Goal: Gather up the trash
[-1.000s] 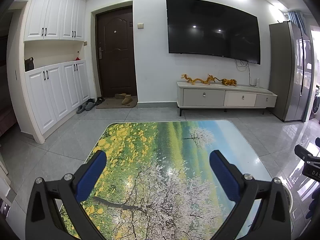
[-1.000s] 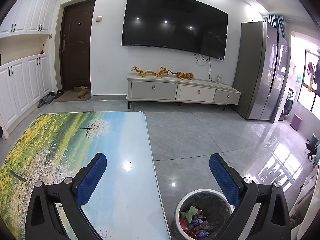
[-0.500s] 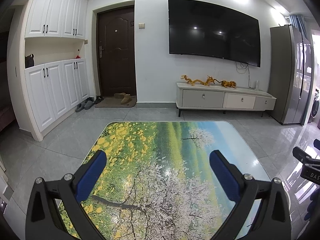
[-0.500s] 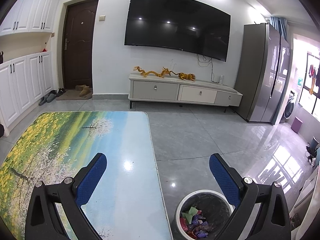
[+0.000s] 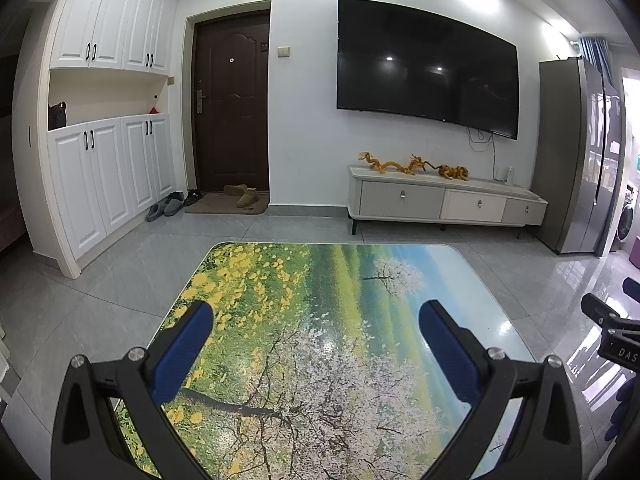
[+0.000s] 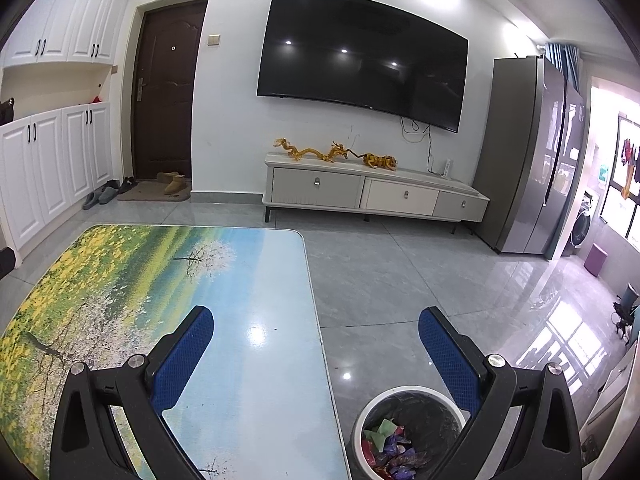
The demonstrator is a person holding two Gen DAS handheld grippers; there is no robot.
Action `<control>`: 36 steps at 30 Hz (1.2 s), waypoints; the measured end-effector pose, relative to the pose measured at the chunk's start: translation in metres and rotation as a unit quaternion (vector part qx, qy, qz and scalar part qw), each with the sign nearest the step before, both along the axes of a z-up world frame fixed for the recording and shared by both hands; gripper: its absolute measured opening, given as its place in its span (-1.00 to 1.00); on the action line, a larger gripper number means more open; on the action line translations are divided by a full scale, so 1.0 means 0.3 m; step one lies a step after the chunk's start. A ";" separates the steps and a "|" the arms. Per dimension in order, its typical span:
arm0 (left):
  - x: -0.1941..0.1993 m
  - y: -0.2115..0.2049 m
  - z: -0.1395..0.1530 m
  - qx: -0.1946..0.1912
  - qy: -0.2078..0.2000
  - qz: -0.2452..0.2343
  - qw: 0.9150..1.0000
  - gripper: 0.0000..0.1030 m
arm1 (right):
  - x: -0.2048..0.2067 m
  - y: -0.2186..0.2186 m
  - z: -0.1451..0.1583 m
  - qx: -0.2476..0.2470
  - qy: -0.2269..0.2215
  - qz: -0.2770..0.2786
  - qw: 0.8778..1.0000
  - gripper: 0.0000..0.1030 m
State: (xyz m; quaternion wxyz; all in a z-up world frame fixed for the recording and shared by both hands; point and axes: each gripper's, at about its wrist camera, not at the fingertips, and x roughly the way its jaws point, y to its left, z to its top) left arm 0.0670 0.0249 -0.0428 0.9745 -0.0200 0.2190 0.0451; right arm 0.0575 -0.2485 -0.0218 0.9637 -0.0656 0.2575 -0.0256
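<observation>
My left gripper (image 5: 316,340) and right gripper (image 6: 316,344) both hang spread wide and empty over the table (image 6: 256,280), whose top shows no litter. The trash (image 6: 390,446) lies crumpled in the bin (image 6: 412,394) off the table's right edge, with no readable long axis. Best, I judge, to scan before closing.

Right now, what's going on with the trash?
Left gripper open, empty. Right gripper open, empty. Wrappers in bin. Table shows no trash.
</observation>
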 end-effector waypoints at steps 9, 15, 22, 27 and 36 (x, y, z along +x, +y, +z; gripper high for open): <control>-0.007 -0.035 0.019 0.018 -0.003 0.003 1.000 1.00 | -0.003 -0.020 0.008 0.006 -0.008 -0.006 1.000 1.00; -0.015 -0.035 0.023 0.020 0.000 0.004 1.000 1.00 | -0.012 -0.018 0.013 0.009 -0.014 -0.005 1.000 1.00; -0.050 -0.023 0.044 0.017 -0.005 0.007 1.000 1.00 | -0.042 -0.009 0.038 0.009 -0.024 0.000 1.000 1.00; -0.095 -0.018 0.068 0.015 -0.018 0.007 1.000 1.00 | -0.082 -0.002 0.068 0.007 -0.037 0.003 0.999 1.00; -0.173 -0.023 0.118 0.019 -0.042 0.010 0.999 1.00 | -0.136 0.000 0.114 0.010 -0.058 0.007 0.998 1.00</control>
